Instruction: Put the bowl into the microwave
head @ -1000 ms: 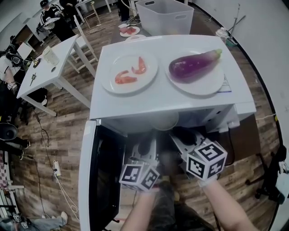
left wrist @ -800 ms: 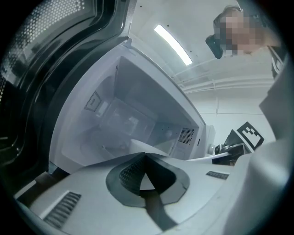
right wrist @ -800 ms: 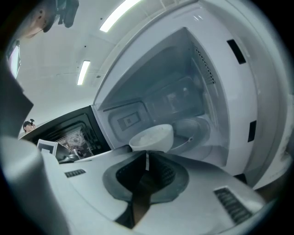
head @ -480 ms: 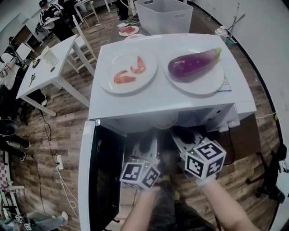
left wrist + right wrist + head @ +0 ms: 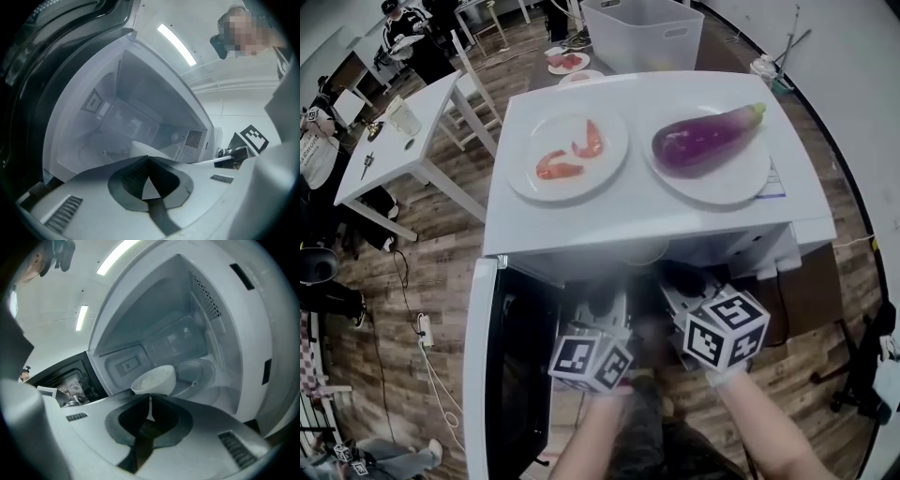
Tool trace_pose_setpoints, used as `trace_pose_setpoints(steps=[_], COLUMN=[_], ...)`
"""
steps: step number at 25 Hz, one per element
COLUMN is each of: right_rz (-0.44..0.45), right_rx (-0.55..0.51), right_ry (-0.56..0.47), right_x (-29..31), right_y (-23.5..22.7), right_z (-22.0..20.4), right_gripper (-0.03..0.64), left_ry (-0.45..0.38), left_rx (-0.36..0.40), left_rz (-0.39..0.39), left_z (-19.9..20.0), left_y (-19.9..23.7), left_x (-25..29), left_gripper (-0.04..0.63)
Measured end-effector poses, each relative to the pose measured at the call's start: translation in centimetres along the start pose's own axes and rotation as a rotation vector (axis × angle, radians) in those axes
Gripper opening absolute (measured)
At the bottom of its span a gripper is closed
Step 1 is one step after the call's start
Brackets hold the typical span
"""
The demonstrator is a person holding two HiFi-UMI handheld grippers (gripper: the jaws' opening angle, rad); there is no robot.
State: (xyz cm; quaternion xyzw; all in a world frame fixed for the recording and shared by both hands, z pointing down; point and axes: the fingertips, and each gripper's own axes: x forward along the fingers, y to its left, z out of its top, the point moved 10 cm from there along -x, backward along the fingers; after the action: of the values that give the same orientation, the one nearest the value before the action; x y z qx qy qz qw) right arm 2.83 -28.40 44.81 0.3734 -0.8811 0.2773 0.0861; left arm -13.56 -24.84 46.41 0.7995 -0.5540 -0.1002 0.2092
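Note:
The white microwave point(image 5: 628, 211) stands open, its door point(image 5: 483, 375) swung to the left. A white bowl point(image 5: 154, 378) with pale contents sits at the front of the cavity by the glass turntable point(image 5: 199, 373). It shows faintly under the top edge in the head view as the bowl point(image 5: 639, 251). My right gripper point(image 5: 149, 401) is shut on the bowl's near rim, a thin white sliver between its jaws. My left gripper point(image 5: 147, 158) is shut, its tips just in front of the bowl point(image 5: 140, 149). Whether it touches the bowl I cannot tell.
On top of the microwave are a plate of shrimp point(image 5: 567, 150) and a plate point(image 5: 741, 183) with an eggplant point(image 5: 708, 139). A white bin point(image 5: 642, 33) stands behind, a white table point(image 5: 403, 131) to the left. People stand at the far left.
Both grippers and the bowl stay at the microwave opening. Only the head view shifts slightly.

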Motion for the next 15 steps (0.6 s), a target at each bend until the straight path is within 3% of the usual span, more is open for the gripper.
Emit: trace_pose_setpoints(steps=[15], right_rz=[0.003], right_rx=[0.039], right_ry=[-0.01], right_x=[0.9], right_y=[-0.8], right_z=[0.7], right_gripper=[0.023], left_ry=[-0.001], left_rx=[-0.003], left_rz=[0.007], left_z=[0.3], left_y=[0.3], left_x=[1.3], left_gripper=[0.0])
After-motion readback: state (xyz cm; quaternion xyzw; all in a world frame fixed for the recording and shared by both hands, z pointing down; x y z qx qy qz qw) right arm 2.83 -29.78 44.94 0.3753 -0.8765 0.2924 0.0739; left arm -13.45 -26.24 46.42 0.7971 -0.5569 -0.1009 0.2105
